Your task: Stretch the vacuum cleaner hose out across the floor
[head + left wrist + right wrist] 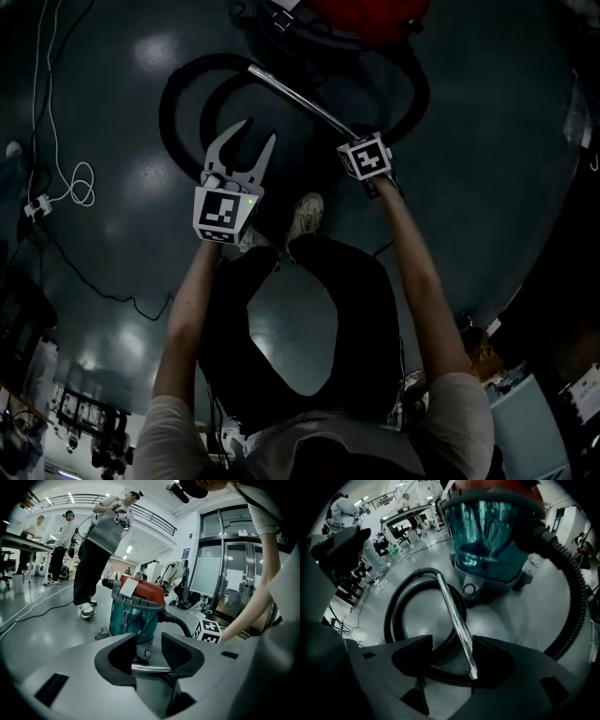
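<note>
Between the jaws of my right gripper [452, 638]: the free end of the chrome wand [457, 616]. The jaws stand apart. The wand tip sits close against one jaw and the other is well clear of it, so nothing is clamped; I cannot tell whether the tip touches. This gripper points steeply down at the floor [112, 141].

My left gripper [149, 635] is released too, jaws apart and empty. Through its gap I see a stretch of the wand lying crosswise beyond the tips. From the head view it hangs over the coil, beside the wand.

The black ribbed hose [393, 616] lies coiled in loops on the floor, not stretched out. The wand crosses over the coil. One run of hose curves round the far side and plugs into the vacuum cleaner [487, 531], which has a teal drum and a red lid and stands just beyond the coil.

Farther off, a white cable [80, 183] lies looped on the floor. A person [101, 541] stands past the cleaner.
</note>
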The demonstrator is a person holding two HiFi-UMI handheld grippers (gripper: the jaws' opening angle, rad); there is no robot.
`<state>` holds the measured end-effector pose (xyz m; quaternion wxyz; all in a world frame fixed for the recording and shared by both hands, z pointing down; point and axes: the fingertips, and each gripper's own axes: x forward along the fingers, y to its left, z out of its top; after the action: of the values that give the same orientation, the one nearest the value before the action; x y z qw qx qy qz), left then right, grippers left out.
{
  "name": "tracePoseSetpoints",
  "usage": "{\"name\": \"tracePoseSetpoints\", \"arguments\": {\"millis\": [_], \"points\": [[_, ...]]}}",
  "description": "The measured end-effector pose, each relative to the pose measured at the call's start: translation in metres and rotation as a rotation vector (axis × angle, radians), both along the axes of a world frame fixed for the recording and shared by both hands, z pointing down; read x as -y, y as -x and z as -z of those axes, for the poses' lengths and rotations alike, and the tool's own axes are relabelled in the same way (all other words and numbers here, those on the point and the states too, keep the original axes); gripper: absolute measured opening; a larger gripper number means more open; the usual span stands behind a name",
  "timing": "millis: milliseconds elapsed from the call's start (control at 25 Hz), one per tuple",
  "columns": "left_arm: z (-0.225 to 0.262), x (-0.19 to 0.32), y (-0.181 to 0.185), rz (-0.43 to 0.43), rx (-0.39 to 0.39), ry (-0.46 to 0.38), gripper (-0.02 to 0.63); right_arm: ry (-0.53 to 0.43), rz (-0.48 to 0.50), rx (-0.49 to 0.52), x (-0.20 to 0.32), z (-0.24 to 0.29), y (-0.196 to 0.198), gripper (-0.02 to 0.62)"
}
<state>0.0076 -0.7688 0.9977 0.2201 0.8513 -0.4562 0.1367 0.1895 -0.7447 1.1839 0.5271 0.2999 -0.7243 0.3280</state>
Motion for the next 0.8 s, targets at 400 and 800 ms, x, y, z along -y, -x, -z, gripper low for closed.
{"name": "tracePoseSetpoints", "arguments": {"millis": [400,800], "points": [[-0.08,0.016,-0.002,-0.085,0.023,0.019,0.163,0.119,0.163,-0.278,0.003,-0.126,-0.017,0.276],[0.04,0.013,0.033,-0.057,0.063,0.018,0.163,0.008,0.307,-0.307,-0.006,0.015,0.009,0.178]]}}
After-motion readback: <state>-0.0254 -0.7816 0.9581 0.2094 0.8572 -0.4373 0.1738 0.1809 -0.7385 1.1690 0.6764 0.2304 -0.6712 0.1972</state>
